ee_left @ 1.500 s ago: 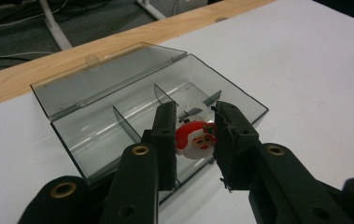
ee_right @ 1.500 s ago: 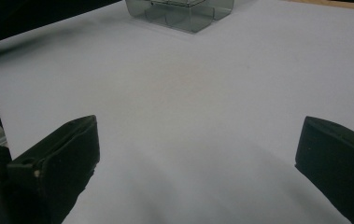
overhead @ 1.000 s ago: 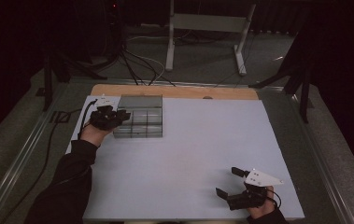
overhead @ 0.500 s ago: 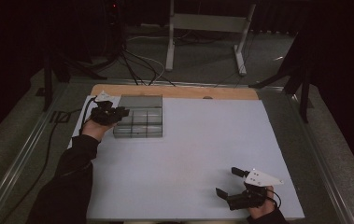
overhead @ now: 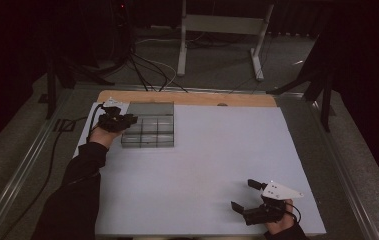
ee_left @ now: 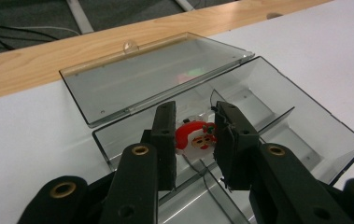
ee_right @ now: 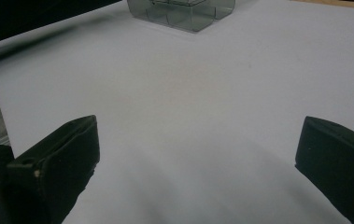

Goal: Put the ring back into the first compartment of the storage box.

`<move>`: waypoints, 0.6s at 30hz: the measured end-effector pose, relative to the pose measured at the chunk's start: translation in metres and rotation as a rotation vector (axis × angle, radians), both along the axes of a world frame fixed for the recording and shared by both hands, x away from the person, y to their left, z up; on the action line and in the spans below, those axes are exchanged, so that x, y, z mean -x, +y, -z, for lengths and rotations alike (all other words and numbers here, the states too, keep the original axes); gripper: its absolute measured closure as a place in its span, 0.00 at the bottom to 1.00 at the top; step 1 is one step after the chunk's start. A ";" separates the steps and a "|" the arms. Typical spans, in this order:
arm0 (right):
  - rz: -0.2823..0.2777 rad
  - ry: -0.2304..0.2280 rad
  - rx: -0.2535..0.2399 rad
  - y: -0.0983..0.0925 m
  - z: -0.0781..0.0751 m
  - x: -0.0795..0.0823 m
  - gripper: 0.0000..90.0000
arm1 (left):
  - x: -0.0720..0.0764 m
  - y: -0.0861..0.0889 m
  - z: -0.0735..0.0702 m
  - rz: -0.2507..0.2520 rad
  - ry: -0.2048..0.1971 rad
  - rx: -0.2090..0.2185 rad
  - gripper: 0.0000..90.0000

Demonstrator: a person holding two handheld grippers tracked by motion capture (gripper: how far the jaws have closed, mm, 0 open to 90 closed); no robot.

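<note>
A clear smoky plastic organiser box (overhead: 149,131) with several compartments stands at the far left of the white table, its lid (ee_left: 151,79) swung open toward the wooden edge. My left gripper (overhead: 128,120) reaches over the box's near left corner. Its two jaws (ee_left: 194,126) sit close on either side of a small red and white Santa figure (ee_left: 195,136), low in a compartment of the box (ee_left: 277,121). My right gripper (overhead: 242,194) rests near the front right of the table, wide open with nothing in it (ee_right: 198,144). The box (ee_right: 184,11) lies far beyond it.
A white sheet (overhead: 202,165) covers the table, with a wooden strip (overhead: 187,98) along its far edge. A black cable (overhead: 52,150) trails off the left side. Metal stand legs (overhead: 217,30) and cables lie on the dark floor beyond.
My left gripper has shifted slightly farther in over the box. The right gripper has not moved.
</note>
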State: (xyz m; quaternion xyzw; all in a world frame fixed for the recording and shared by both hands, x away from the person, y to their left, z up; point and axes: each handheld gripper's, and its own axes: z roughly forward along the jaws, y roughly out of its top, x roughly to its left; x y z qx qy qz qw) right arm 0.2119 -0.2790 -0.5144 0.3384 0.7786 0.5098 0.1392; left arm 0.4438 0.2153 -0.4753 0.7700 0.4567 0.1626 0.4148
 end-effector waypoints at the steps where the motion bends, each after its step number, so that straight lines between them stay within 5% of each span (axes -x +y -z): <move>1: 0.000 0.000 -0.001 0.000 0.000 0.000 0.00 | 0.000 0.000 0.001 0.001 -0.003 -0.004 0.80; 18: -0.004 0.003 -0.002 0.000 0.000 0.000 0.00 | -0.005 -0.003 0.014 -0.017 0.038 -0.018 0.79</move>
